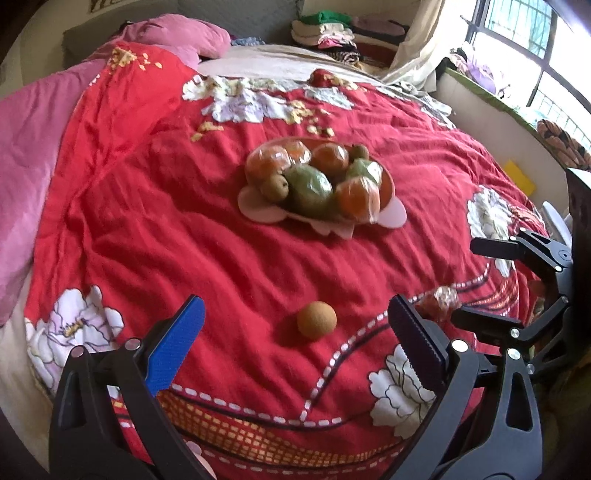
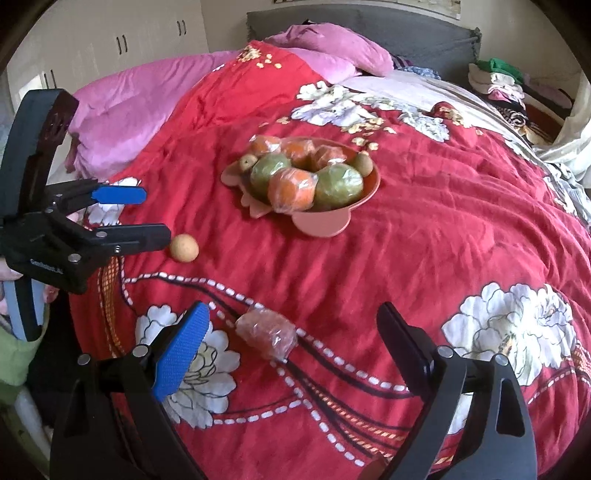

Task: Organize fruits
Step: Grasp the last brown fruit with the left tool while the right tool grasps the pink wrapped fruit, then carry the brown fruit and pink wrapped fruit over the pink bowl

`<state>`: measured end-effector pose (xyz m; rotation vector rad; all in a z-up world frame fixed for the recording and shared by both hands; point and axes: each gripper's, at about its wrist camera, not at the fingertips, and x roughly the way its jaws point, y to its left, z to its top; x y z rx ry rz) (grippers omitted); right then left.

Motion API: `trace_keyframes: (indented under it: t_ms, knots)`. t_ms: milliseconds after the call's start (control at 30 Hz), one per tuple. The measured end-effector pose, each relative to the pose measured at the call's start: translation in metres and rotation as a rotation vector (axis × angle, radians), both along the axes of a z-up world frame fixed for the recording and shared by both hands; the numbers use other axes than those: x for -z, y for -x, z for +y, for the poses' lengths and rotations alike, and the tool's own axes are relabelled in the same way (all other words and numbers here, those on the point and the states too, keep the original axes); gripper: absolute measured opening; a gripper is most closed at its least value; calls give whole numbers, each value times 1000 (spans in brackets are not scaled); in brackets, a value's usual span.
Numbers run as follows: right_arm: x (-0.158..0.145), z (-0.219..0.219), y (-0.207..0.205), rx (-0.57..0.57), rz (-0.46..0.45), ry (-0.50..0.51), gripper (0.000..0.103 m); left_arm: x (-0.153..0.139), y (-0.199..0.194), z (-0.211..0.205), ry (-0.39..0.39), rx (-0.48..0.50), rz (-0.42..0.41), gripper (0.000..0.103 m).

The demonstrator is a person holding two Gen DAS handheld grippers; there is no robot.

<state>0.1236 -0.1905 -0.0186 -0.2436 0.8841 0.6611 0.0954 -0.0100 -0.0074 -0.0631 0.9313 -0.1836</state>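
A pink fruit bowl point(image 1: 258, 210) point(image 2: 325, 221) sits mid-bed, filled with wrapped oranges, green fruits and small brown fruits. A loose round tan fruit point(image 1: 317, 319) point(image 2: 184, 247) lies on the red quilt, just ahead of my left gripper point(image 1: 295, 325), which is open and empty. It also shows in the right wrist view point(image 2: 153, 214), beside that fruit. A plastic-wrapped orange fruit point(image 2: 266, 334) point(image 1: 441, 301) lies on the quilt between the fingers of my right gripper point(image 2: 291, 325), which is open and empty. The right gripper also shows in the left wrist view point(image 1: 469, 280).
The red floral quilt point(image 1: 184, 221) covers the bed. Pink bedding point(image 2: 122, 114) is bunched at the far left. Folded clothes point(image 1: 328, 33) are stacked beyond the bed's head. A window point(image 1: 535, 48) is at right.
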Motion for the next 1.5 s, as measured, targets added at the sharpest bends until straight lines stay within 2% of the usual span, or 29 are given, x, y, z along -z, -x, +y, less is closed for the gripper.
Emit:
trace_keyframes:
  t_ms: [67, 200, 233, 333, 400, 567, 667, 867, 1133, 1333, 1500]
  knots:
    - [2, 2, 2, -8, 6, 4, 90, 3, 1, -1, -2, 8, 9, 93]
    - [7, 5, 6, -31, 20, 16, 79, 10, 2, -5, -3, 25, 26, 93]
    - [8, 6, 7, -34, 24, 18, 78, 11, 2, -6, -4, 32, 32, 90]
    - [14, 8, 8, -49, 40, 24, 65, 14, 2, -10, -5, 49, 41, 82]
    - [17, 10, 8, -58, 44, 30, 51, 16, 2, -13, -6, 62, 44, 76]
    - [24, 12, 6, -67, 63, 23, 42, 19, 0, -15, 0, 78, 49, 61]
    - [28, 12, 5, -60, 54, 19, 32, 21, -1, -14, 8, 75, 54, 54]
    - [26, 9, 2, -60, 57, -1, 30, 25, -6, -17, 12, 86, 65, 34]
    - [16, 3, 0, -48, 47, -44, 30, 33, -13, -18, -8, 92, 72, 19]
    - [9, -1, -3, -40, 38, -70, 30, 30, -14, -14, 8, 95, 67, 19]
    - [-1, -7, -10, -32, 22, -100, 30, 14, -17, -8, 23, 83, 28, 19]
